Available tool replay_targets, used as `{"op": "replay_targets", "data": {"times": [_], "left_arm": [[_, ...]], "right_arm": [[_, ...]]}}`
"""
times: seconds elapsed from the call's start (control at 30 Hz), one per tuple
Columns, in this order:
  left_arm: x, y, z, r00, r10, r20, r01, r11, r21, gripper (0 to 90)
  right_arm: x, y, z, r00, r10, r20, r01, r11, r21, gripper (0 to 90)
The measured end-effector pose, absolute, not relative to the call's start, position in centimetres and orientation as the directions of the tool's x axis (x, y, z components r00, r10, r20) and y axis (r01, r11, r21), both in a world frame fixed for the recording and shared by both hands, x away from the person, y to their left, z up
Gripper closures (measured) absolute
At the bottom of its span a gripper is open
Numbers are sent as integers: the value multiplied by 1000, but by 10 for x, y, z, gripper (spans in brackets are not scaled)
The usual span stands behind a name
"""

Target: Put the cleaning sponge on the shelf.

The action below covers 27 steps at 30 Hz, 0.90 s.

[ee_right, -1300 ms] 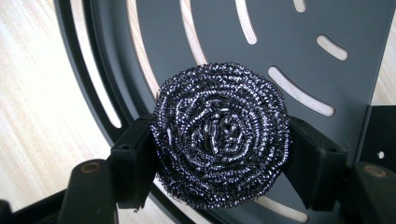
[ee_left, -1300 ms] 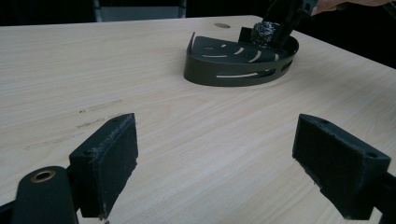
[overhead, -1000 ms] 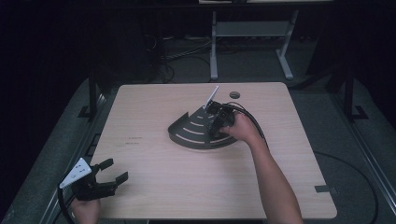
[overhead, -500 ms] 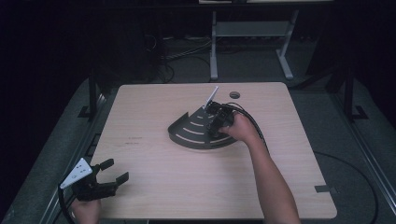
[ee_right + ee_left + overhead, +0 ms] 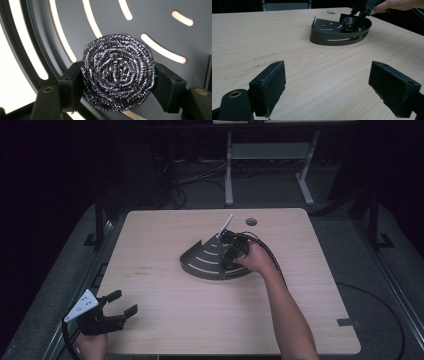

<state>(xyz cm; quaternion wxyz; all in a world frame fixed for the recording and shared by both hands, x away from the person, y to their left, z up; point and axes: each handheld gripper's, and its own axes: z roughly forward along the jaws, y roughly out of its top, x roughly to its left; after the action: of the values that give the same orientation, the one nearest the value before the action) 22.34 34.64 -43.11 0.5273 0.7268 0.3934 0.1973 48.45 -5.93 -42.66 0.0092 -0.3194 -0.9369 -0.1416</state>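
Observation:
A dark metal fan-shaped tray (image 5: 207,265) with curved slots lies on the wooden table (image 5: 165,245), right of centre. My right gripper (image 5: 231,251) points down into the tray's right part, shut on a round steel-wool scourer (image 5: 117,72) whose sides are pressed by both pads (image 5: 72,83). From the left gripper view, the scourer (image 5: 348,23) sits low inside the tray (image 5: 332,40) under the right gripper (image 5: 359,15). My left gripper (image 5: 125,302) rests at the table's near-left corner, open, with bare tabletop between its wide-set pads (image 5: 270,80).
A small round hole (image 5: 251,221) marks the table's far edge behind the tray. A grey metal stand (image 5: 270,155) is on the dark floor beyond the table. The right gripper's cable (image 5: 267,252) trails along the forearm.

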Motion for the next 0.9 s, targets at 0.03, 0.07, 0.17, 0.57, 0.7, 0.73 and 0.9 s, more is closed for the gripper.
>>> {"op": "replay_targets", "data": {"times": [0.03, 0.07, 0.17, 0.57, 0.7, 0.73, 0.9], "left_arm": [[223, 346, -431, 612, 780, -128, 363, -134, 922, 134], [223, 346, -431, 612, 780, -128, 363, -133, 922, 134], [224, 346, -431, 611, 781, -129, 365, -133, 921, 134], [224, 346, -431, 612, 779, -132, 366, -131, 922, 134], [224, 346, -431, 612, 780, -133, 366, -130, 921, 135], [224, 346, -431, 612, 780, -133, 366, -131, 921, 134], [225, 346, -431, 612, 780, -133, 368, -132, 921, 134]], "right_arm": [[485, -60, -427, -793, 599, 110, 605, 753, 260, 312], [485, -61, -428, -792, 601, 109, 606, 751, 262, 312], [485, -64, -430, -787, 607, 113, 613, 746, 261, 312], [484, -62, -435, -786, 610, 99, 612, 747, 260, 301], [484, -61, -435, -785, 613, 92, 612, 745, 266, 301], [484, -61, -435, -785, 613, 90, 612, 745, 267, 301], [485, -61, -434, -783, 615, 91, 614, 741, 270, 298]]}}
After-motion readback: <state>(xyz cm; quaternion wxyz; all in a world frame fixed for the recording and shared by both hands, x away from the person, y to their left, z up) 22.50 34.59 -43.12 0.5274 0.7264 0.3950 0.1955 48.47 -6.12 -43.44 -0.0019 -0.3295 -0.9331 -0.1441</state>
